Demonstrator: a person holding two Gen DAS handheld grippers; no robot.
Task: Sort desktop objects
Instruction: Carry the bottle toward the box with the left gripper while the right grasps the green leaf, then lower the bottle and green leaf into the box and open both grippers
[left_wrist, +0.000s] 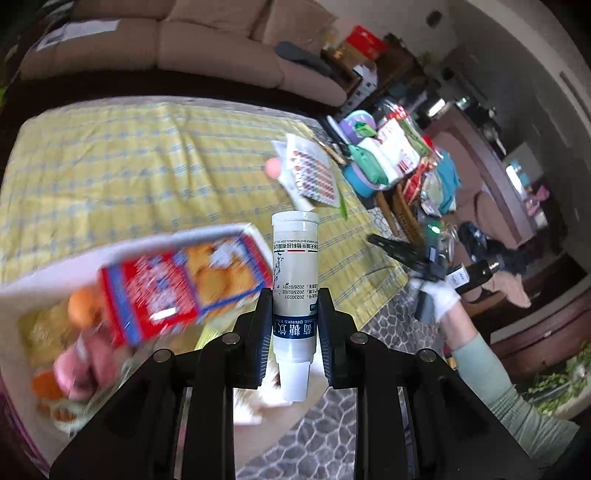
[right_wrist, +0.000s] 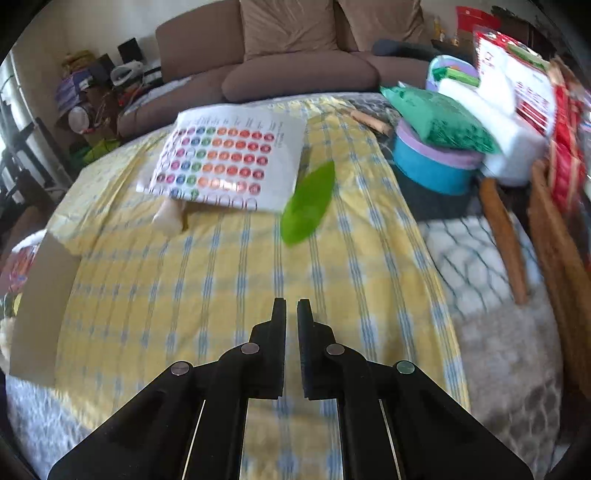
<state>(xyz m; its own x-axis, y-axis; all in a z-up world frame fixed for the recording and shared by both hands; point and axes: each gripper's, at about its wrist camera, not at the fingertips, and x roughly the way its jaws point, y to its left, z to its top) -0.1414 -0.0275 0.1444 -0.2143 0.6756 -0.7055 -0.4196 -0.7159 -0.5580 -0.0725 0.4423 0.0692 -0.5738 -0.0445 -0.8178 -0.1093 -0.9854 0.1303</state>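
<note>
**A:** What is the left gripper (left_wrist: 293, 314) doing?

**B:** Its two black jaws are clamped on a white plastic tube (left_wrist: 294, 291) with blue printed lettering. The tube stands roughly upright between the pads, its narrow capped end pointing down toward the camera and its wide end up. It is held in the air above the near edge of a yellow checked tablecloth (left_wrist: 129, 158).

**A:** What lies beside it?

**B:** To its left is a shallow white box (left_wrist: 40, 280), blurred. It holds a red and blue snack packet (left_wrist: 177, 288), something orange and something pink.

**A:** And the right gripper (right_wrist: 291, 310)?

**B:** Its jaws are drawn almost together with only a thin slit between them, and nothing is in them. It hangs over bare cloth.

**A:** What else is on the cloth?

**B:** Farther back lies a white sticker sheet (right_wrist: 225, 162) covered in rows of coloured dots. A green leaf-shaped object (right_wrist: 308, 203) rests just beside the sheet's right edge. A small cream-coloured item (right_wrist: 170, 218) pokes out from under the sheet's near left corner. A brown sofa (right_wrist: 295, 70) stands behind the table.
</note>
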